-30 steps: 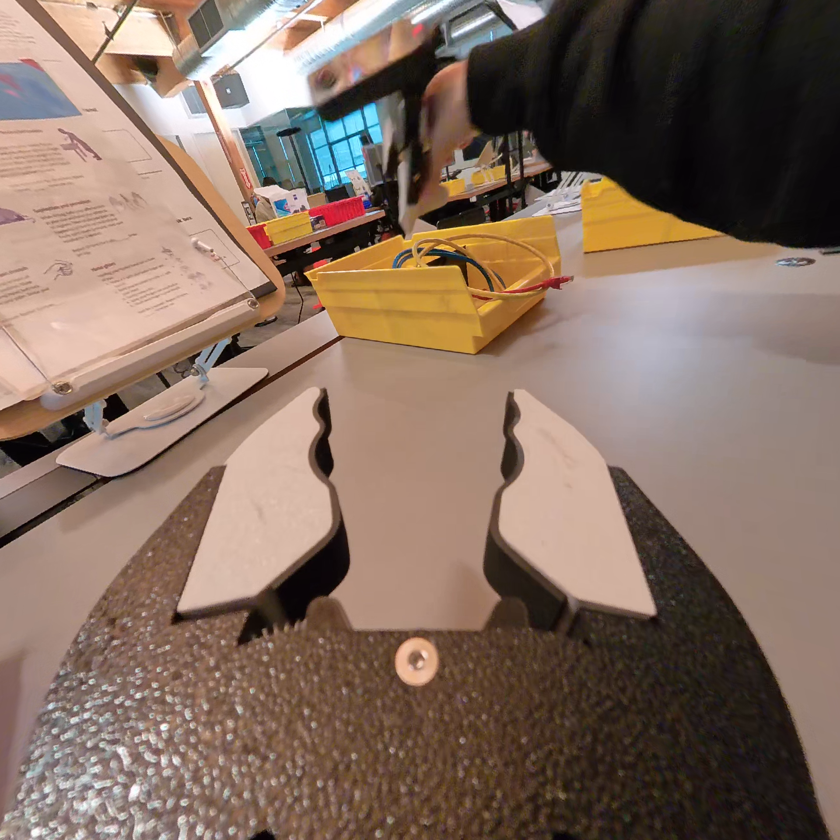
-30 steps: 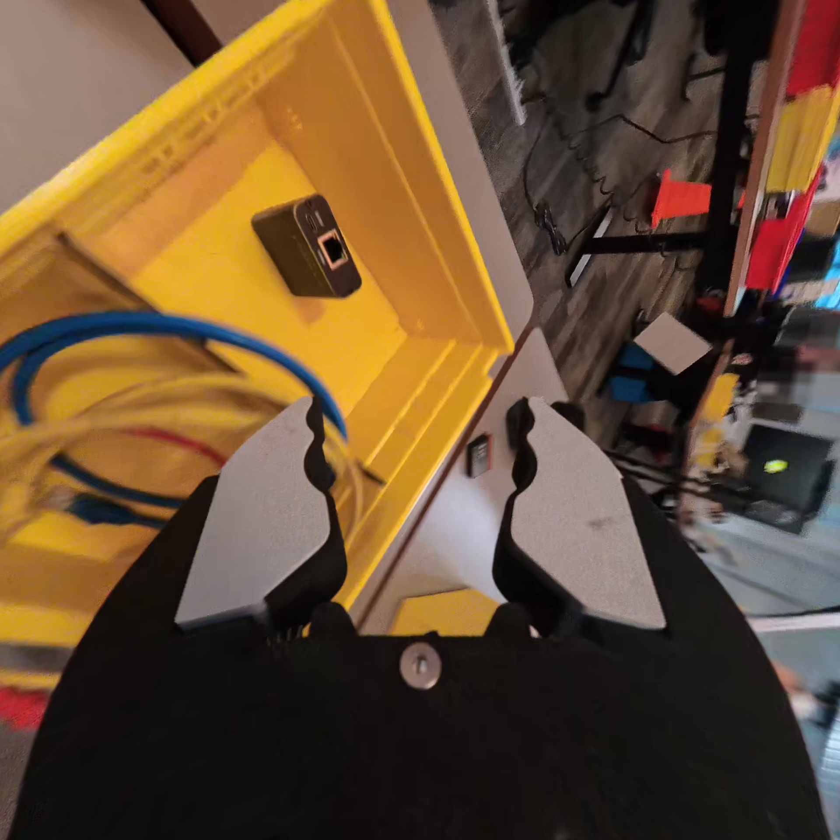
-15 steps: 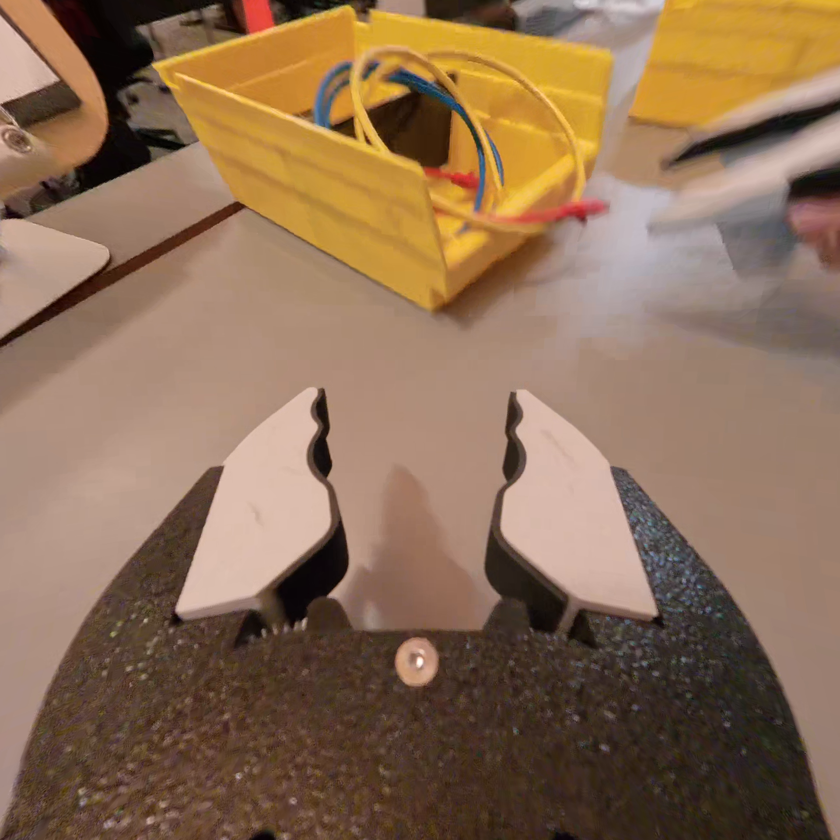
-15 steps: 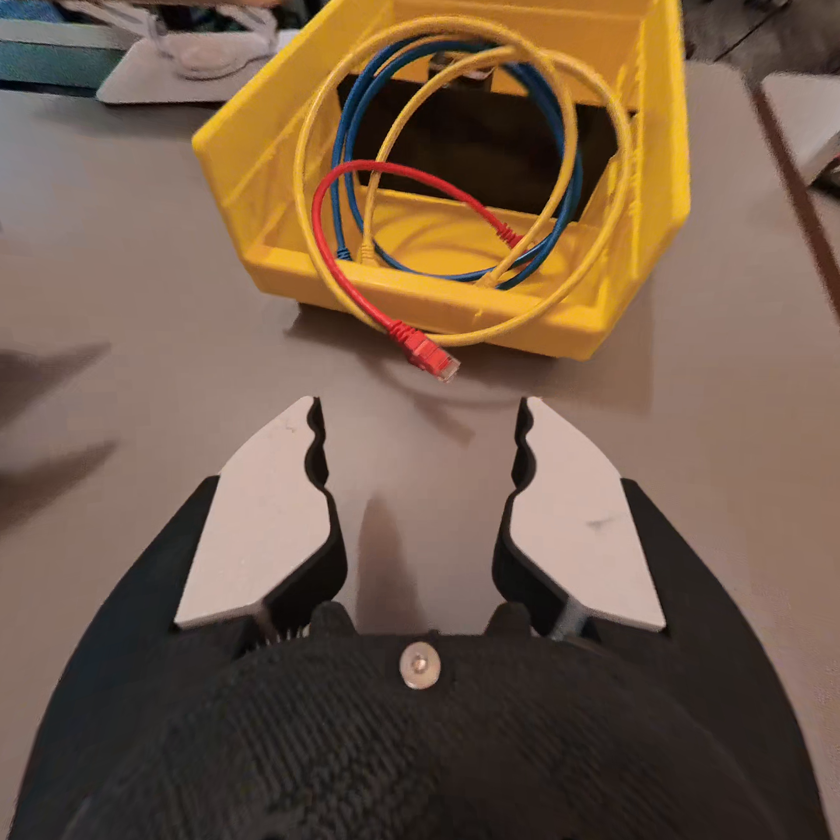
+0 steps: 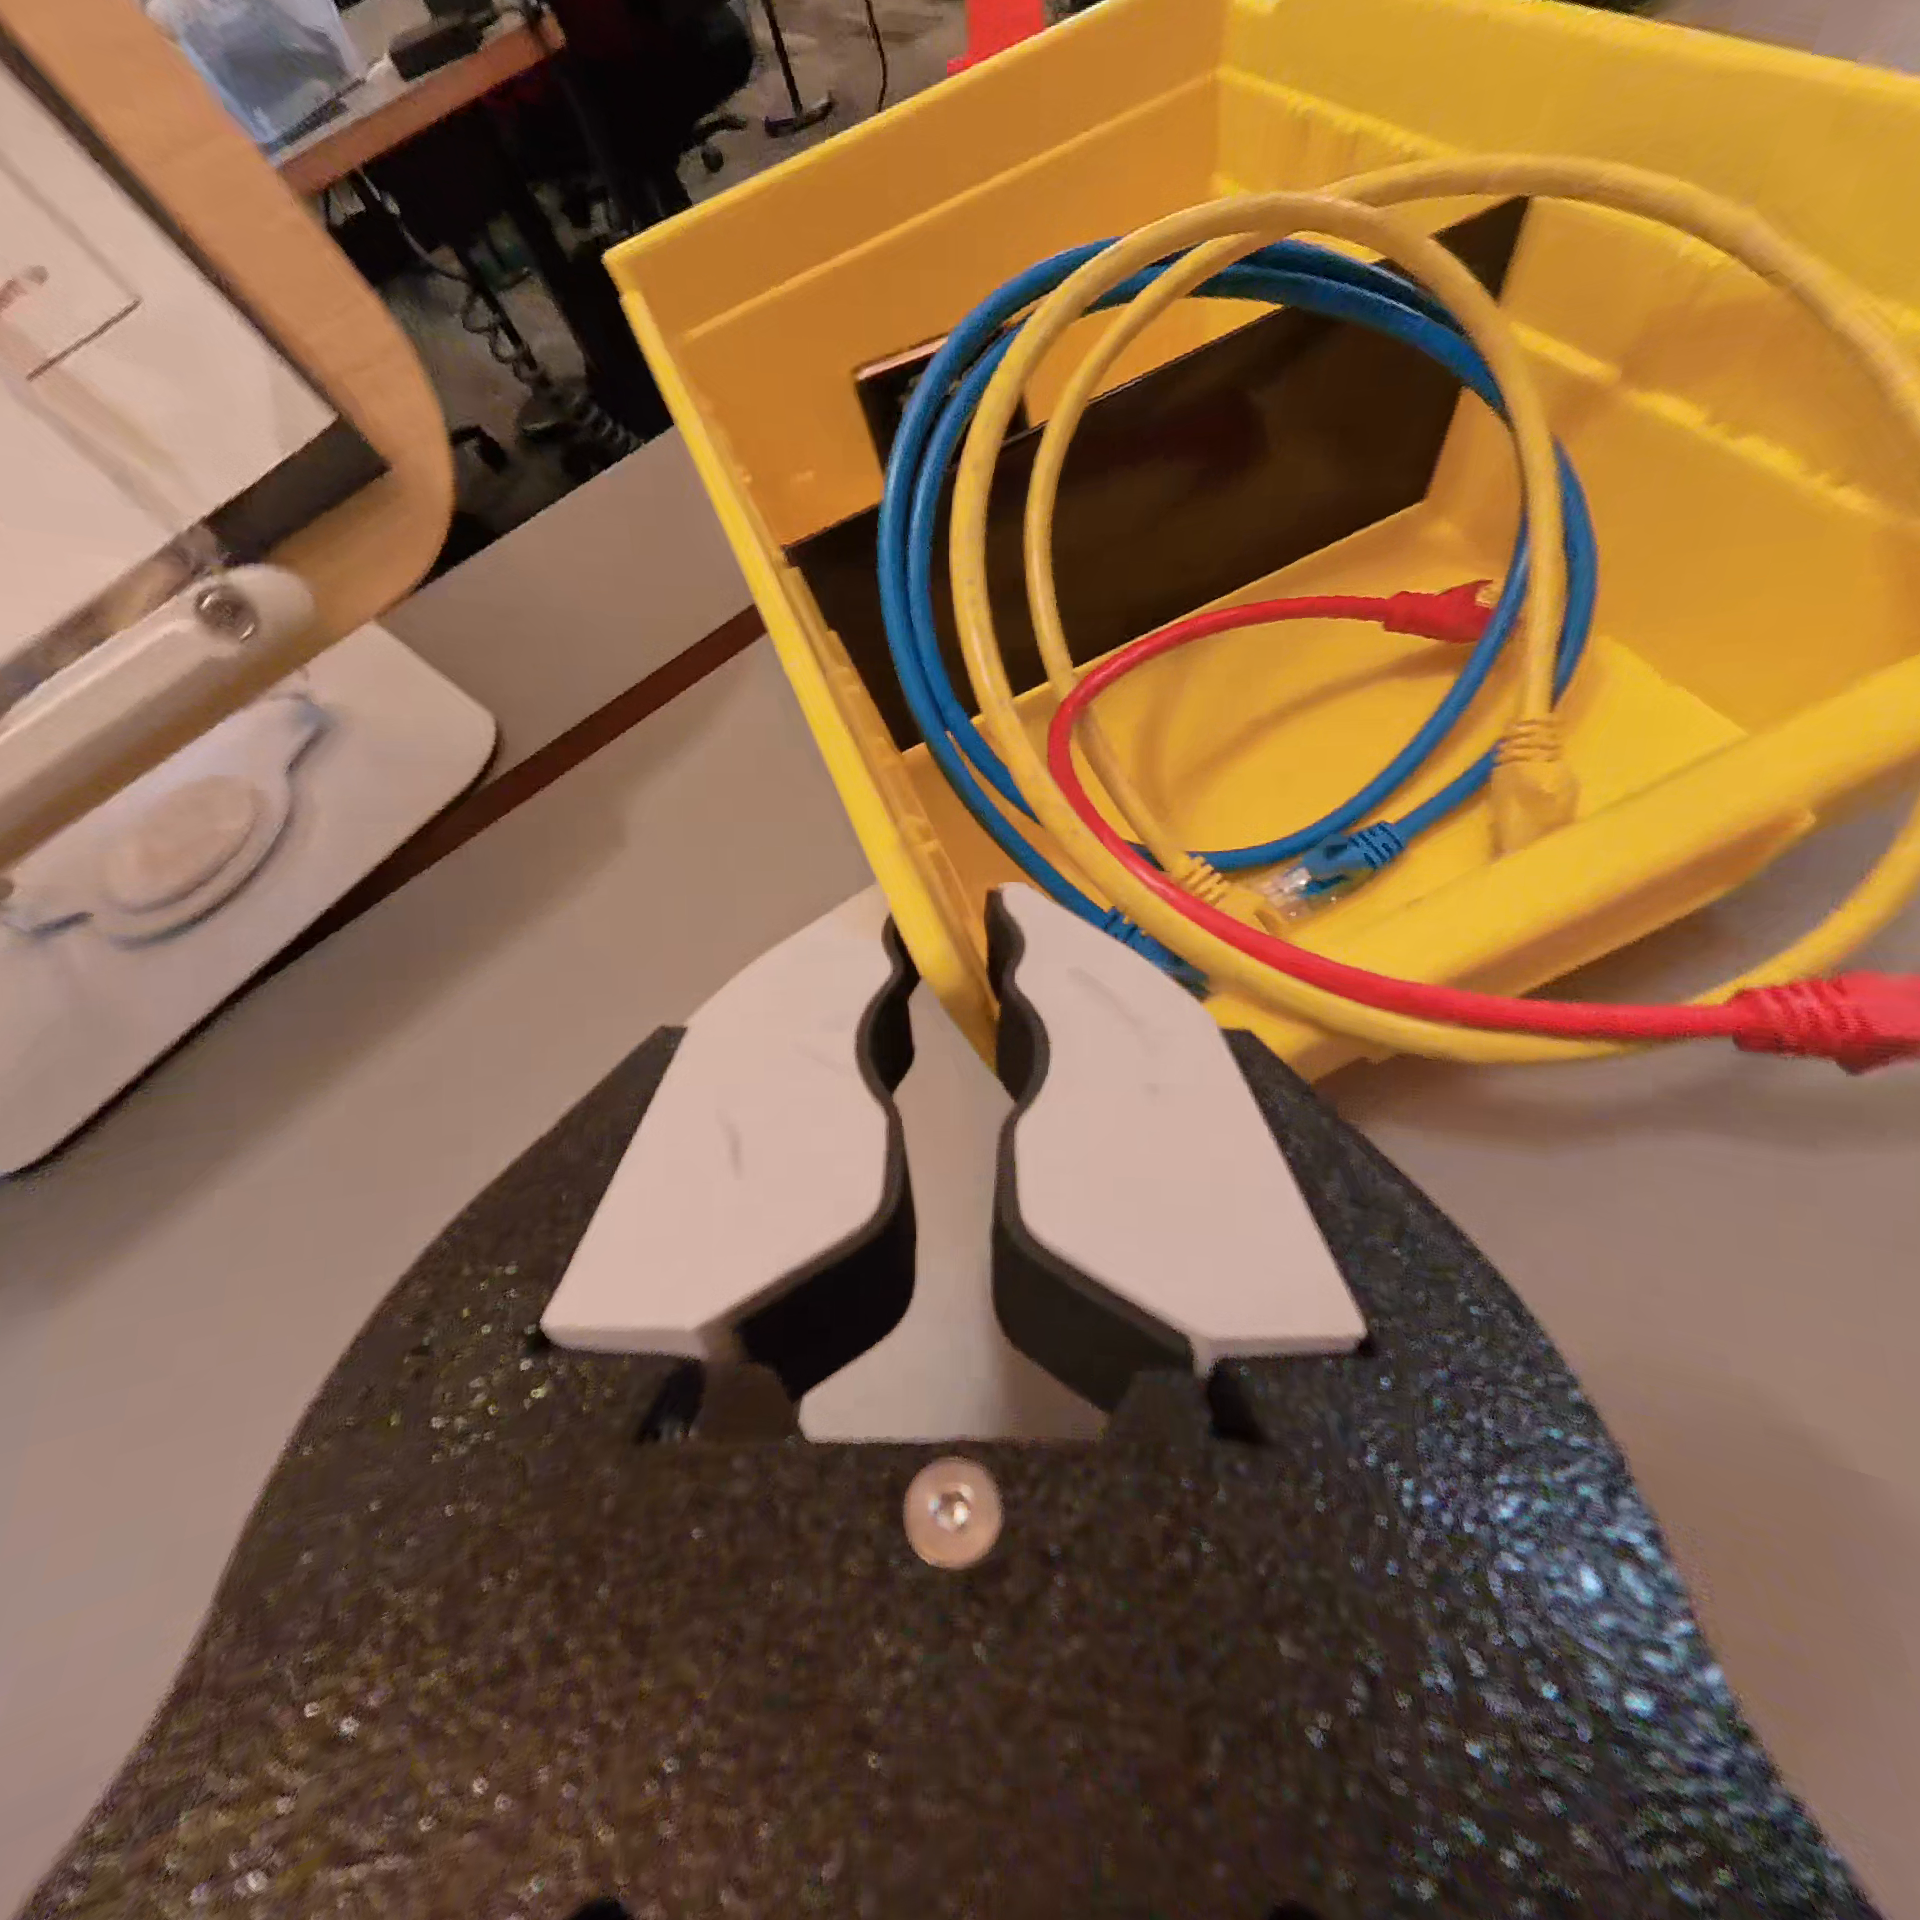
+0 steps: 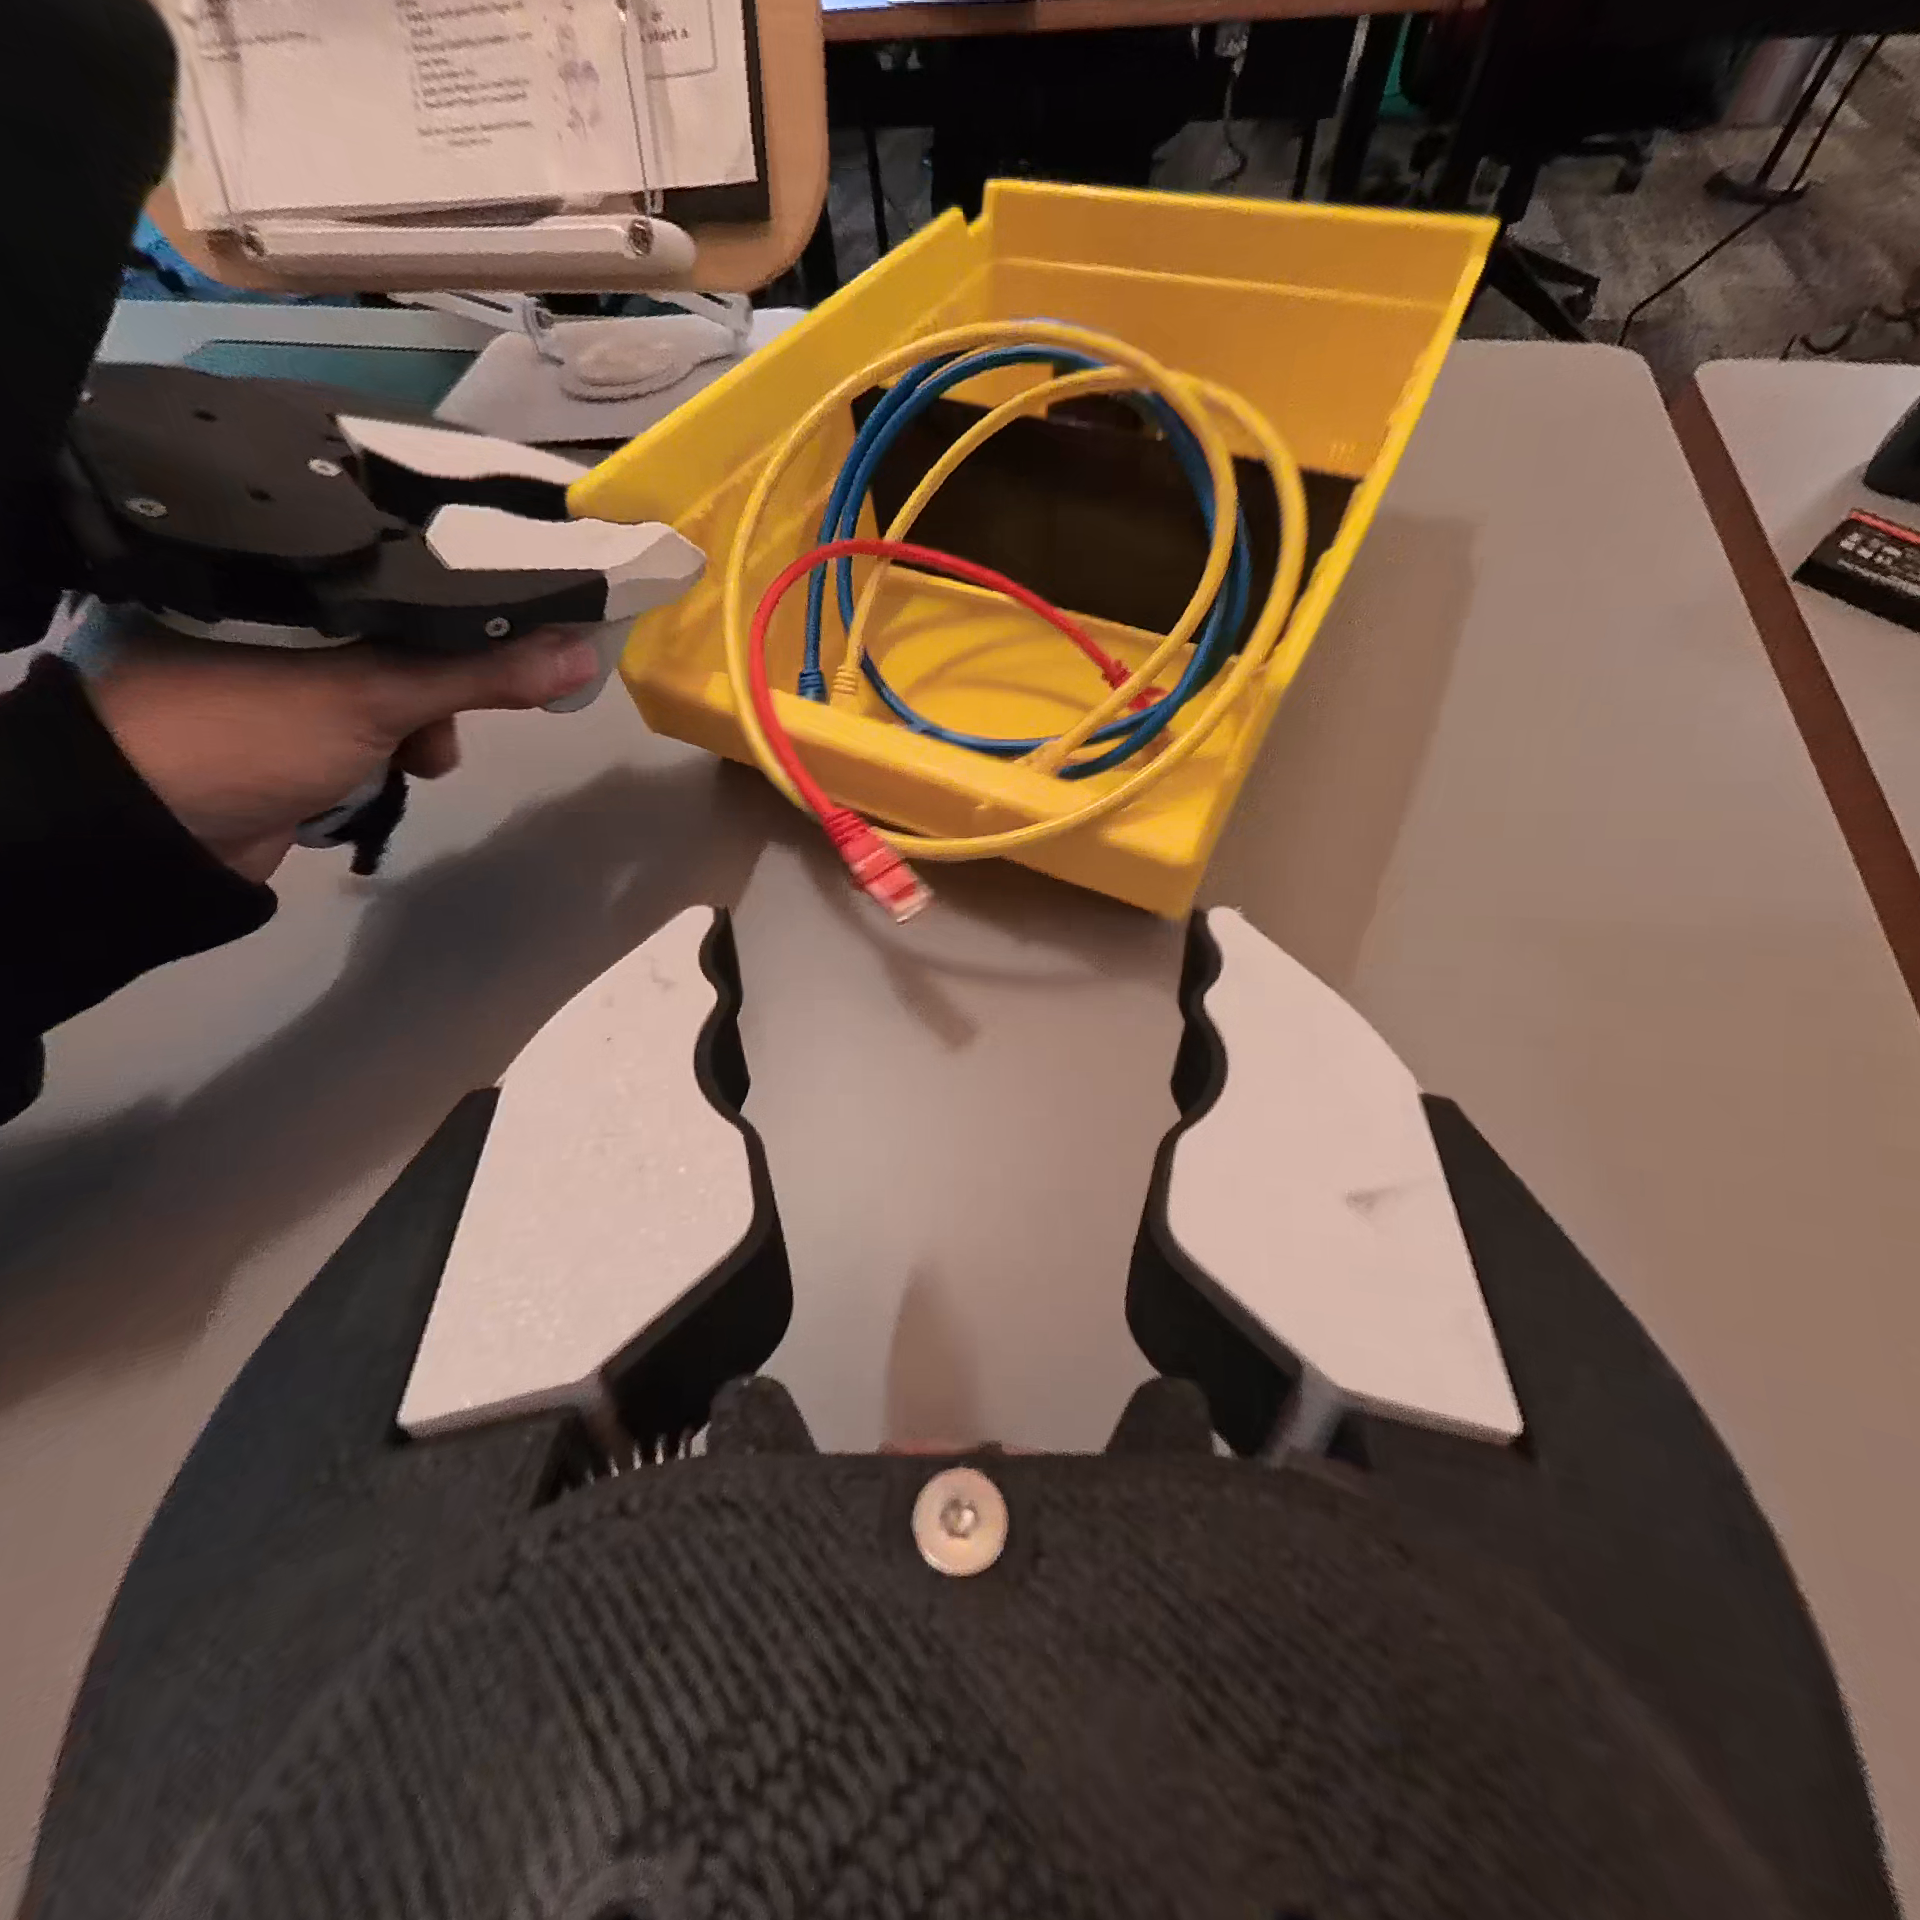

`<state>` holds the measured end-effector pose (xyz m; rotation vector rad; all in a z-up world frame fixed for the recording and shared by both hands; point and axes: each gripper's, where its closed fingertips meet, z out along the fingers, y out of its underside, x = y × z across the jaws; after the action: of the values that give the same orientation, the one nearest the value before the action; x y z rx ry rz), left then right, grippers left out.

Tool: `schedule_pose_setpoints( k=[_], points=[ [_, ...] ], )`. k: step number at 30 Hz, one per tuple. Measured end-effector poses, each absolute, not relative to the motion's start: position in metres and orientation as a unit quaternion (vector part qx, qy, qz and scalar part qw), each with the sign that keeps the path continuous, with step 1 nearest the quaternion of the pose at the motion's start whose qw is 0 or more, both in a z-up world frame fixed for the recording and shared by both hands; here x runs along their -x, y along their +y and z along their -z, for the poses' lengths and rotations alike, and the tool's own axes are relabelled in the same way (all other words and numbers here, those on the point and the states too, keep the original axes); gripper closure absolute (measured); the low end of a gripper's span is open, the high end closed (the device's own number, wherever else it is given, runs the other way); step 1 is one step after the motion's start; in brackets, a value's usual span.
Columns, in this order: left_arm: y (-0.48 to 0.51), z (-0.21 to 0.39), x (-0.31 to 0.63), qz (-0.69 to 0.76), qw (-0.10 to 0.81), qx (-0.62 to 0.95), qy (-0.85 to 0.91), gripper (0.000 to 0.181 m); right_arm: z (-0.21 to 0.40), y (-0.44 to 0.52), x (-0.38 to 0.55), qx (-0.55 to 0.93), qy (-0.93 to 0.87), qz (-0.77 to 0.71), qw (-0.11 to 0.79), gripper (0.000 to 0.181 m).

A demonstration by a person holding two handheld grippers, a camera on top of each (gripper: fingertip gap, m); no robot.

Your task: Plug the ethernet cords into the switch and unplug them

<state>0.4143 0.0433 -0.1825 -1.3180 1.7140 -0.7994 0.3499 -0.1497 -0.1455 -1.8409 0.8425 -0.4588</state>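
Observation:
A yellow bin (image 6: 1299, 270) stands on the grey table and holds coiled yellow (image 6: 1283, 582), blue (image 6: 831, 561) and red (image 6: 774, 665) ethernet cords over a black box (image 6: 1091, 540). No ports of the box show. The red cord's plug (image 6: 883, 878) hangs over the bin's front lip onto the table. My left gripper (image 5: 948, 935) is shut on the bin's left wall (image 5: 790, 343), and it also shows in the right wrist view (image 6: 634, 520). My right gripper (image 6: 956, 920) is open and empty, low over the table just in front of the red plug.
A document stand with papers (image 6: 468, 125) and its white base (image 5: 208, 831) stand left of the bin. A person's hand (image 6: 260, 748) holds the left gripper. A second table with a black card (image 6: 1870, 561) lies to the right.
My left gripper has moved forward to the bin and closed on its left wall. My right gripper stays open in front of the bin, which now sits at a slight angle.

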Motion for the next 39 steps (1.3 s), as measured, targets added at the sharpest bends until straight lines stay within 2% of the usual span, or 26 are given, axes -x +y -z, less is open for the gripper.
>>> schedule_pose_setpoints(
  k=[7, 12, 15, 19, 23, 28, 33, 36, 38, 39],
  points=[
    [0.102, 0.181, -0.311, 0.348, 0.418, 0.517, 0.661, 0.174, 0.111, -0.128, -0.326, 0.763, 0.301, 0.203, 0.535, 0.100],
    [0.156, 0.180, -0.214, 0.367, 0.419, 0.539, 0.631, 0.176, 0.095, -0.080, -0.291, 0.777, 0.256, 0.169, 0.550, 0.097],
    [0.190, 0.179, -0.166, 0.375, 0.431, 0.562, 0.598, 0.176, 0.088, -0.022, -0.255, 0.781, 0.213, 0.105, 0.577, 0.095],
    [0.222, 0.178, -0.122, 0.371, 0.455, 0.583, 0.562, 0.177, 0.068, 0.087, -0.183, 0.790, 0.122, -0.059, 0.598, 0.092],
    [0.239, 0.177, -0.104, 0.356, 0.484, 0.598, 0.531, 0.176, 0.036, 0.194, -0.128, 0.808, 0.050, -0.168, 0.562, 0.088],
    [0.245, 0.177, -0.098, 0.333, 0.505, 0.607, 0.515, 0.176, 0.050, 0.313, -0.118, 0.839, 0.143, -0.265, 0.453, 0.085],
    [0.249, 0.177, -0.093, 0.328, 0.509, 0.602, 0.520, 0.175, 0.115, 0.374, -0.148, 0.883, 0.251, -0.198, 0.345, 0.090],
    [0.253, 0.177, -0.090, 0.334, 0.505, 0.606, 0.517, 0.175, 0.138, 0.397, -0.146, 0.885, 0.278, -0.198, 0.316, 0.106],
    [0.257, 0.177, -0.090, 0.341, 0.499, 0.611, 0.511, 0.176, 0.155, 0.406, -0.152, 0.896, 0.293, -0.170, 0.288, 0.099],
    [0.258, 0.177, -0.090, 0.346, 0.495, 0.613, 0.509, 0.176, 0.163, 0.409, -0.157, 0.901, 0.301, -0.149, 0.275, 0.101]
  ],
)
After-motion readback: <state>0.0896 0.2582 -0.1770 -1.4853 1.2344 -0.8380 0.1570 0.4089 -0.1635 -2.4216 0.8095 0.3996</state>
